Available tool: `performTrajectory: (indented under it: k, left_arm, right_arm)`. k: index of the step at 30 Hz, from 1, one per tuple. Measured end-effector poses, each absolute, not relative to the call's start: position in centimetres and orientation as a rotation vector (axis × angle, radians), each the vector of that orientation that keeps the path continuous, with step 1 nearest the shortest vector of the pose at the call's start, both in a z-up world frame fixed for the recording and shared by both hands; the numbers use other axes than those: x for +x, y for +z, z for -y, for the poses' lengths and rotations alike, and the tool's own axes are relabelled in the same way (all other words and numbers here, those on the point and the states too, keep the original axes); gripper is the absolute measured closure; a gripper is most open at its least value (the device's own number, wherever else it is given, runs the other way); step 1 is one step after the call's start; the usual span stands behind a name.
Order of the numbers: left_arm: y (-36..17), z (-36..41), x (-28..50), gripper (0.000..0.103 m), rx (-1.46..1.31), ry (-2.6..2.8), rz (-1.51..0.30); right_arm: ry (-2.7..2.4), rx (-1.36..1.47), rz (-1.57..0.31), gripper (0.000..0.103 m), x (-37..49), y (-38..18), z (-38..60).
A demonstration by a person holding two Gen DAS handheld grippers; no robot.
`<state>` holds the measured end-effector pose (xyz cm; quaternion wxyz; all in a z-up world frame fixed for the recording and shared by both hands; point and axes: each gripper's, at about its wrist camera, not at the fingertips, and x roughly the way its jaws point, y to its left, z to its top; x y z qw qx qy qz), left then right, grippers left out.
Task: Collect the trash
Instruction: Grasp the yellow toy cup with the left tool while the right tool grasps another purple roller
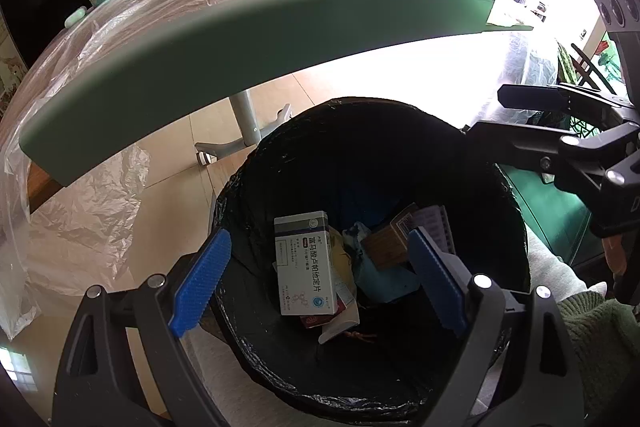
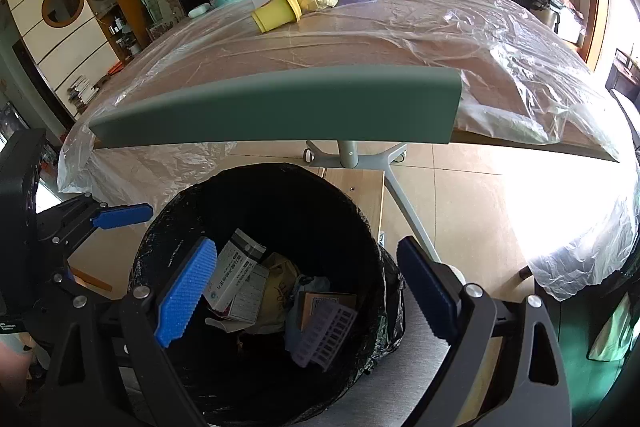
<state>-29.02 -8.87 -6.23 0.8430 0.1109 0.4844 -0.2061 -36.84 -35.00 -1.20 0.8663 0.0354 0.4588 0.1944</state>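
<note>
Drop done: both grippers, left and right, spread wide and empty over black-lined round bin. Next: fetch yellow plastic cup from table.

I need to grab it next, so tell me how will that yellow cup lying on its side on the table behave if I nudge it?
The yellow cup lies on its side, so it will probably roll, curving because it tapers. It looks like light plastic, likely sliding easily on the plastic sheet.
</note>
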Motion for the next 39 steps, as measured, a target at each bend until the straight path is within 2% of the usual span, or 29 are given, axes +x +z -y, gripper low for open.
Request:
performTrajectory:
  k: [7, 9, 12, 15, 19, 25, 30, 33, 35, 37, 39]
  left_arm:
    - [-3.6, 8.8, -30.0, 0.012, 0.241, -0.436, -0.967]
    - [-1.9, 8.8, -30.2, 0.012, 0.254, -0.446, -0.917]
    - [1.6, 9.1, -30.1, 0.003, 0.290, -0.448, -0.787]
    - [4.0, 9.6, -28.7, 0.002, 0.309, -0.451, -0.710]
    - [5.9, 10.9, -25.0, 0.002, 0.330, -0.456, -0.700]
    - [5.7, 11.9, -18.5, 0.002, 0.320, -0.489, -0.787]
    - [4.9, 11.6, -14.3, 0.002, 0.252, -0.527, -0.849]
    - [4.4, 11.5, -12.3, 0.005, 0.234, -0.531, -0.878]
    - [4.0, 11.6, -11.7, 0.012, 0.233, -0.542, -0.898]
    - [3.6, 12.0, -11.1, 0.014, 0.249, -0.552, -0.911]
    - [3.2, 12.2, -10.7, 0.021, 0.265, -0.560, -0.921]
  right_arm:
    - [0.419, 0.061, -0.850, 0.012, -38.3, 2.1, 36.2]
    - [0.409, 0.033, -0.784, 0.007, -38.5, 3.9, 36.6]
    - [0.367, -0.027, -0.673, 0.004, -37.6, 6.8, 37.3]
    - [0.318, -0.084, -0.622, 0.004, -34.4, 8.7, 37.9]
    - [0.309, -0.110, -0.627, 0.004, -29.0, 9.6, 38.2]
    - [0.298, -0.240, -0.698, 0.004, -21.0, 8.3, 36.6]
    - [0.341, -0.251, -0.775, 0.010, -16.1, 7.0, 35.5]
    - [0.356, -0.259, -0.807, 0.012, -14.4, 6.3, 34.8]
    - [0.364, -0.266, -0.819, 0.012, -13.4, 6.0, 34.4]
    - [0.374, -0.266, -0.830, 0.012, -12.6, 5.7, 34.1]
    - [0.386, -0.270, -0.842, 0.012, -12.0, 5.4, 33.7]
